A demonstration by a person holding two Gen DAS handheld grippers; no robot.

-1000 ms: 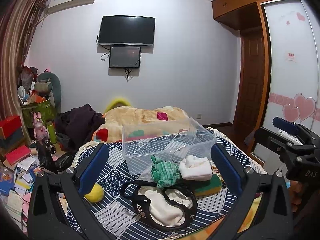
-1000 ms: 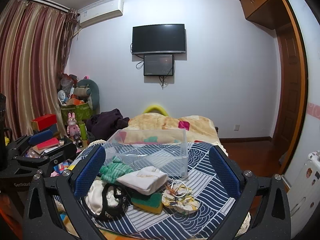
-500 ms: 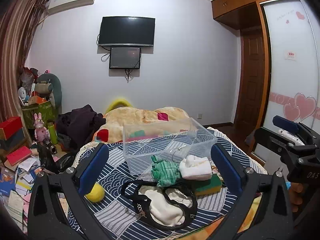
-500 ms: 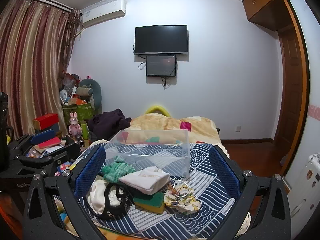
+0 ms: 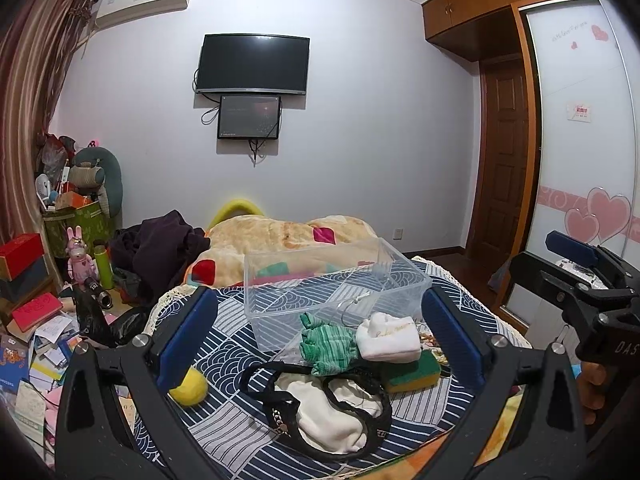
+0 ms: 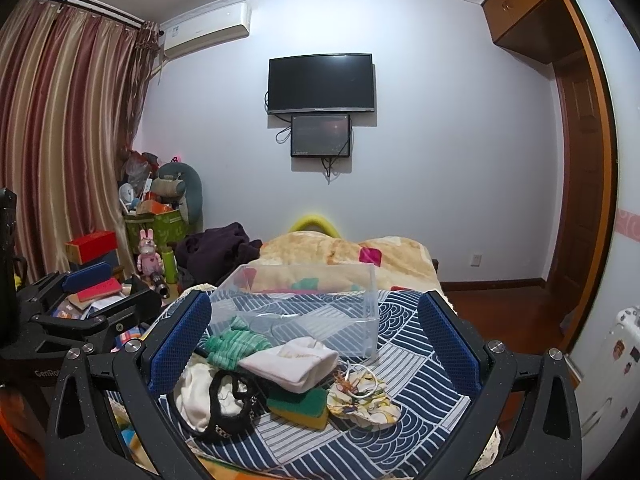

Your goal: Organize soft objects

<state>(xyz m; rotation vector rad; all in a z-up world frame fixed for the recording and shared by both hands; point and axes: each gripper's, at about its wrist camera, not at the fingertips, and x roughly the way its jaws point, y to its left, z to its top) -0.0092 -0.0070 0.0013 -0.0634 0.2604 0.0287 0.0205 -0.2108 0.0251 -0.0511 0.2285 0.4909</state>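
The changes are slight. In the right wrist view the whole room now sits a little further right and lower. The black wall-mounted television (image 6: 321, 84) and the clear plastic box (image 6: 304, 308) both drift that way, and slightly more of the striped curtain (image 6: 60, 140) shows at the left. So the right gripper (image 6: 314, 300) has swung a touch to the left. In the left wrist view the television (image 5: 254, 63) sits marginally lower, as the left gripper (image 5: 319, 296) has tipped up very slightly.

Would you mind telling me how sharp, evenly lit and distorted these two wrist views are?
Left wrist view: sharp centre, dim bluish room light, black corner vignette, fisheye bending the wardrobe. Right wrist view: equally sharp, curtain bowed, clear box see-through with little glare; both hand-held grippers open, soft shadows only.
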